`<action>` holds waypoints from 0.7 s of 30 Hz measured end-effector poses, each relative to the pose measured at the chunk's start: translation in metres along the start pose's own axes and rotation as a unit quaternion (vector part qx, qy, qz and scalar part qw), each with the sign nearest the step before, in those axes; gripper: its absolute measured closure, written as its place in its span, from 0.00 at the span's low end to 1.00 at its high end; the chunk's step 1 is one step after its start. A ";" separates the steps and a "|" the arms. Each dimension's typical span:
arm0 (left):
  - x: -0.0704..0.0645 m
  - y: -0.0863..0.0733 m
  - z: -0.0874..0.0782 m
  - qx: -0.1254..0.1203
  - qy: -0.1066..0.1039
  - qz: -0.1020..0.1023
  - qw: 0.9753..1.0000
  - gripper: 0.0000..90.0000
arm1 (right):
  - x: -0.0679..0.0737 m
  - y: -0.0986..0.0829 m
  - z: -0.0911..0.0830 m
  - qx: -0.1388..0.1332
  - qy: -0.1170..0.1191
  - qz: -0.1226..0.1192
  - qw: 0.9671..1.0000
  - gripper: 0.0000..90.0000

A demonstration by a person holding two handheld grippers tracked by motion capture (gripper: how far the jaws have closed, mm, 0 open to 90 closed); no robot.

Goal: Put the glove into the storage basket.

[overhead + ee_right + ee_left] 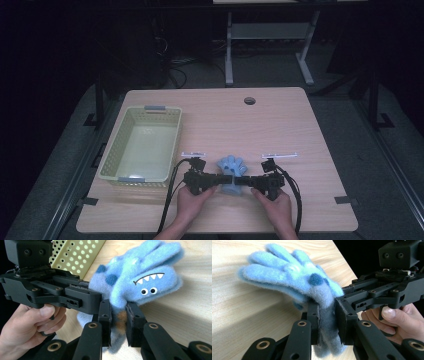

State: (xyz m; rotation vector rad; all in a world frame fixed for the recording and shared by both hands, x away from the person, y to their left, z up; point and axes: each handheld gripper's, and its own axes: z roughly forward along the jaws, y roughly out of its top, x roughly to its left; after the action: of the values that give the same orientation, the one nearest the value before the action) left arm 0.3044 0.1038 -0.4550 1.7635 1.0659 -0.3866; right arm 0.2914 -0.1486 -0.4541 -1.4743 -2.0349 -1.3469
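Note:
A fuzzy light-blue glove (231, 166) with dark blue spots and a printed monster face lies at the table's front middle, fingers pointing away from me. Both grippers pinch its cuff from opposite sides. In the left gripper view the glove (294, 277) rises over the wood, its grey-blue cuff squeezed in my left gripper (327, 323). In the right gripper view the glove (140, 275) shows teeth and eyes, and my right gripper (117, 323) is shut on the cuff. From above, the left gripper (218, 179) and right gripper (248, 181) meet at the cuff.
A pale yellow-green perforated basket (116, 141) with nothing in it stands at the table's left; its wall (75, 255) shows in the right gripper view. Two small white strips (279, 155) lie behind the grippers. A round cable hole (249, 100) sits near the far edge.

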 end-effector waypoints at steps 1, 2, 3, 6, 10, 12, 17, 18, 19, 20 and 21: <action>-0.001 0.001 -0.002 -0.002 -0.002 0.002 1.000 0.82 | 0.002 0.002 -0.001 -0.001 0.002 -0.002 1.000 0.85; -0.001 0.001 -0.002 -0.002 -0.002 0.002 1.000 0.82 | 0.002 0.002 -0.001 -0.001 0.002 -0.002 1.000 0.85; -0.001 0.003 -0.003 -0.004 -0.004 0.003 1.000 0.82 | 0.003 0.003 -0.001 -0.002 0.000 -0.006 1.000 0.85; -0.004 0.006 -0.006 -0.008 -0.004 0.006 1.000 0.82 | 0.007 0.005 -0.003 -0.008 0.000 -0.010 1.000 0.85; -0.006 0.010 -0.012 -0.010 -0.005 0.010 1.000 0.82 | 0.011 0.011 -0.005 -0.009 0.005 -0.017 1.000 0.85; -0.006 0.011 -0.013 -0.012 -0.007 0.008 1.000 0.82 | 0.013 0.012 -0.005 -0.008 0.005 -0.019 1.000 0.85; -0.008 0.015 -0.018 -0.016 -0.009 0.012 1.000 0.82 | 0.018 0.017 -0.006 -0.011 0.010 -0.023 1.000 0.85; -0.008 0.016 -0.019 -0.016 -0.009 0.013 1.000 0.82 | 0.019 0.018 -0.006 -0.013 0.010 -0.024 1.000 0.85; -0.008 0.016 -0.020 -0.017 -0.010 0.012 1.000 0.82 | 0.019 0.018 -0.006 -0.013 0.010 -0.024 1.000 0.85; -0.008 0.017 -0.022 -0.019 -0.012 0.012 1.000 0.82 | 0.020 0.019 -0.006 -0.011 0.010 -0.024 1.000 0.85; -0.008 0.018 -0.023 -0.021 -0.013 0.011 1.000 0.82 | 0.022 0.021 -0.006 -0.011 0.012 -0.024 1.000 0.85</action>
State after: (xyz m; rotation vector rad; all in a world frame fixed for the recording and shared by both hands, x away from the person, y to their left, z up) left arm 0.3092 0.1179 -0.4286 1.7277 1.0287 -0.3694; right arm 0.2981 -0.1401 -0.4252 -1.4191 -2.0592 -1.4027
